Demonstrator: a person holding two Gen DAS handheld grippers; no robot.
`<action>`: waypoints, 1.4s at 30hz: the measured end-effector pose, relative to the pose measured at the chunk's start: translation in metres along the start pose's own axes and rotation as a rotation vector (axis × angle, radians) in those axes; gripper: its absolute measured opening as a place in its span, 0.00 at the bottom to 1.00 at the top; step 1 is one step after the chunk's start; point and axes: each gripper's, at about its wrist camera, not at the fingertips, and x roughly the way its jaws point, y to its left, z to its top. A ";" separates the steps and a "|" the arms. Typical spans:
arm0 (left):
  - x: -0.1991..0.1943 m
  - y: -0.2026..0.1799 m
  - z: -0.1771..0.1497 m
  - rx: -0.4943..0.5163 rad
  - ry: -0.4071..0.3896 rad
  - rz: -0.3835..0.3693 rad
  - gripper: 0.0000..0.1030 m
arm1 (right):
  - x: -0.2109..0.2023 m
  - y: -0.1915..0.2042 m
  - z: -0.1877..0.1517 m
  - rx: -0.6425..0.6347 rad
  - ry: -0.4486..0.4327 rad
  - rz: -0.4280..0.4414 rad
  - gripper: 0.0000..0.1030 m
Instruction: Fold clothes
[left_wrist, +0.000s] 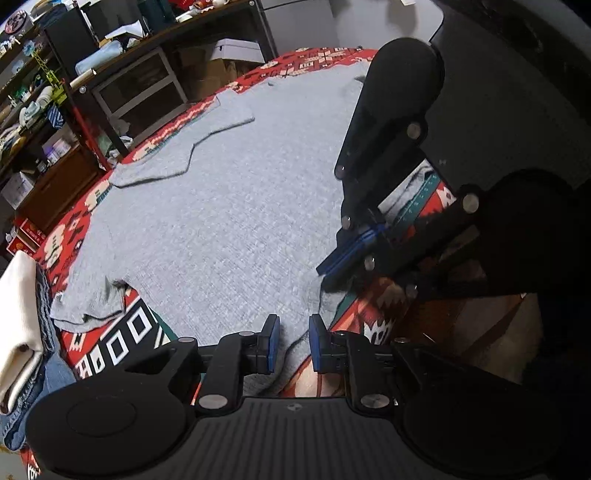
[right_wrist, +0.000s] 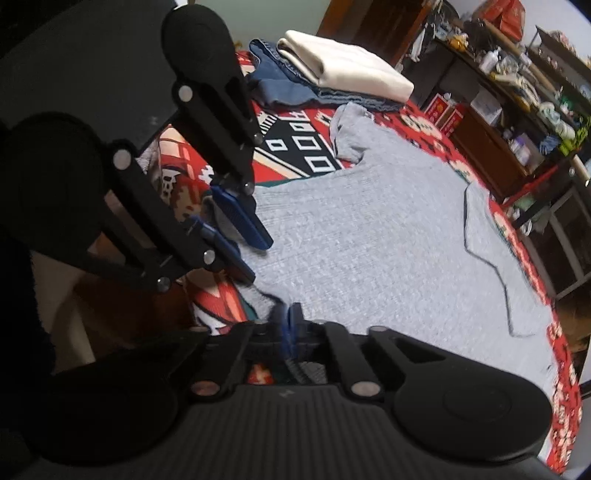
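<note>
**Q:** Tool state, both sides?

**A:** On my left wrist view, the left tool (left_wrist: 291, 341) is spread, blue pads (left_wrist: 272, 343) apart with a clear gap. The hem of the grey shirt (left_wrist: 221, 206) lies in that gap and under it; I cannot tell whether either pad touches the cloth. On the right wrist view, the right tool (right_wrist: 288, 314) has its pads pressed together, pinching the near edge of the shirt (right_wrist: 369, 236); a small ridge of fabric rises at the pinch.

**Q:** Where does the shirt lie?

**A:** Spread flat on the worktop, over a red patterned cloth (left_wrist: 122, 339). One sleeve (left_wrist: 92, 306) is crumpled near the left edge; the other sleeve (left_wrist: 192, 147) lies folded over the body, far side.

**Q:** Surroundings, obstructions?

**A:** A folded stack sits at the end of the worktop: a cream garment (right_wrist: 347, 66) on top of blue denim (right_wrist: 284, 85). Cluttered shelves (right_wrist: 517, 92) run along the far side of the worktop. Each tool blocks part of the other's view, covering the shirt's hem corners.

**Q:** Anything unclear?

**A:** Motion blur along the shirt's near edge on the right view. The hem under the left tool body is cut off.
</note>
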 end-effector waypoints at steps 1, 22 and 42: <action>0.000 0.001 -0.001 -0.002 0.000 -0.010 0.01 | -0.002 0.001 0.000 0.002 0.000 0.005 0.00; -0.019 0.018 0.003 -0.128 -0.044 -0.066 0.07 | -0.045 -0.061 -0.056 0.474 -0.068 0.067 0.03; 0.023 -0.005 0.034 -0.074 -0.060 -0.144 0.05 | -0.042 -0.061 -0.079 0.510 -0.017 -0.005 0.08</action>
